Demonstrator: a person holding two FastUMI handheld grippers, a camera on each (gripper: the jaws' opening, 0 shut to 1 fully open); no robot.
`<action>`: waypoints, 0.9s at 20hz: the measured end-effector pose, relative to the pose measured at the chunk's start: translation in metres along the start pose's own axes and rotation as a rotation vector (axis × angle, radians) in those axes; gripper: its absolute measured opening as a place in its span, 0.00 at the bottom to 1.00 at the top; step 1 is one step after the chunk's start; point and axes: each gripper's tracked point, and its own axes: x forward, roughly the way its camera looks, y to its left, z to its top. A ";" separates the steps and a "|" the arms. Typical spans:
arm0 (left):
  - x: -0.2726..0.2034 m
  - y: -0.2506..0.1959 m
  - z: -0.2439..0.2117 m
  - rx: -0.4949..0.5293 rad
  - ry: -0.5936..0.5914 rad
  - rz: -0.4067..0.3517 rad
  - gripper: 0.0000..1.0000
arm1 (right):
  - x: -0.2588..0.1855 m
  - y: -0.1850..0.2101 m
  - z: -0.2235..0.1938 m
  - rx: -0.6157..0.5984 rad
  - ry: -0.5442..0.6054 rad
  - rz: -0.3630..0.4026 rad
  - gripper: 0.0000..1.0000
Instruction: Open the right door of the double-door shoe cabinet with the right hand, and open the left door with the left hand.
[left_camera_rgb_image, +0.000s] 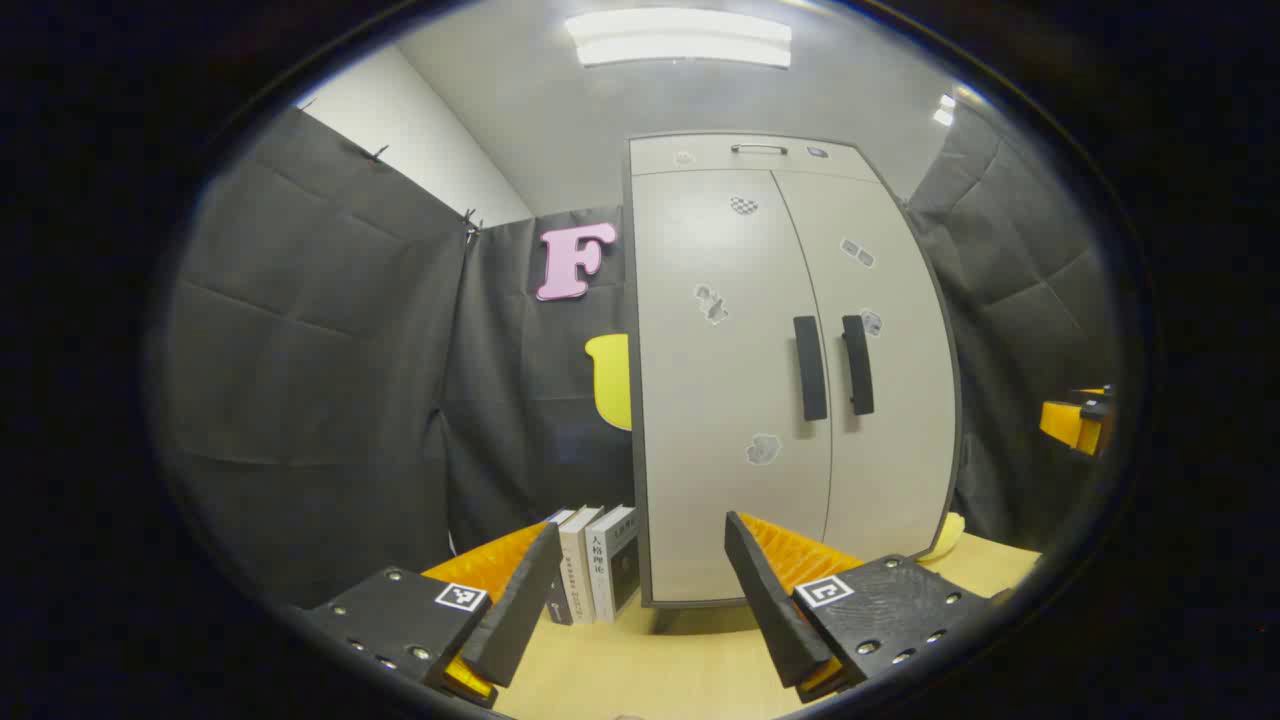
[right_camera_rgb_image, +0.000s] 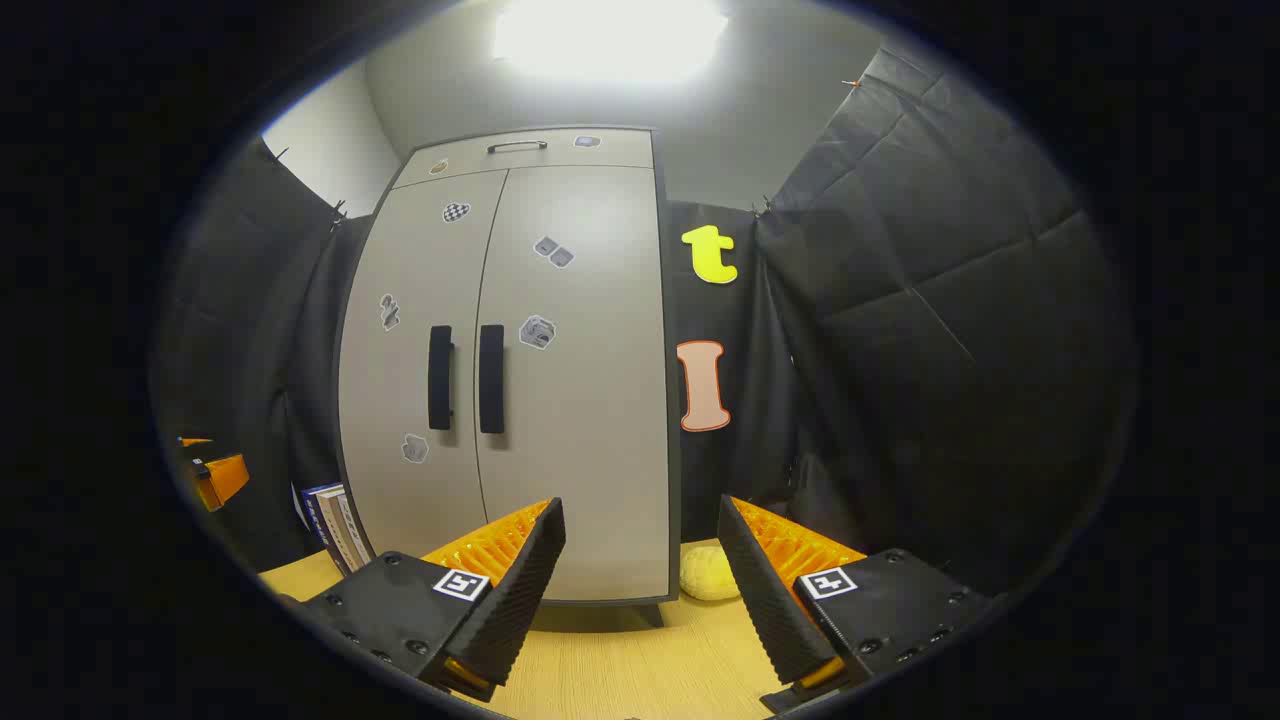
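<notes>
A pale grey double-door shoe cabinet (left_camera_rgb_image: 740, 380) (right_camera_rgb_image: 560, 400) stands on the wooden table, both doors closed. Two dark vertical handles sit side by side at the middle seam: the left door's handle (left_camera_rgb_image: 810, 368) (right_camera_rgb_image: 440, 377) and the right door's handle (left_camera_rgb_image: 858, 365) (right_camera_rgb_image: 491, 378). My left gripper (left_camera_rgb_image: 640, 595) is open and empty, well short of the cabinet and below the left door. My right gripper (right_camera_rgb_image: 640, 580) is also open and empty, low and in front of the right door's lower corner. The right gripper (left_camera_rgb_image: 1075, 420) shows at the left gripper view's right edge, and the left gripper (right_camera_rgb_image: 215, 475) at the right gripper view's left edge.
Several books (left_camera_rgb_image: 595, 565) (right_camera_rgb_image: 335, 525) stand upright against the cabinet's left side. A yellow sponge-like lump (right_camera_rgb_image: 708, 576) (left_camera_rgb_image: 945, 540) lies on the table (left_camera_rgb_image: 640, 670) by the cabinet's right foot. A small drawer with a handle (left_camera_rgb_image: 758, 150) tops the cabinet. Black cloth walls close in on both sides.
</notes>
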 end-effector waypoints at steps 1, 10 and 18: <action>0.000 0.000 0.001 0.001 -0.001 0.000 0.95 | 0.001 0.000 0.000 -0.002 -0.001 0.004 0.96; 0.001 0.001 0.000 0.009 -0.004 0.008 0.95 | 0.009 0.010 -0.001 -0.011 0.010 0.030 0.97; 0.003 0.006 -0.007 0.004 0.013 0.018 0.97 | 0.018 0.026 0.005 -0.007 0.030 0.072 0.94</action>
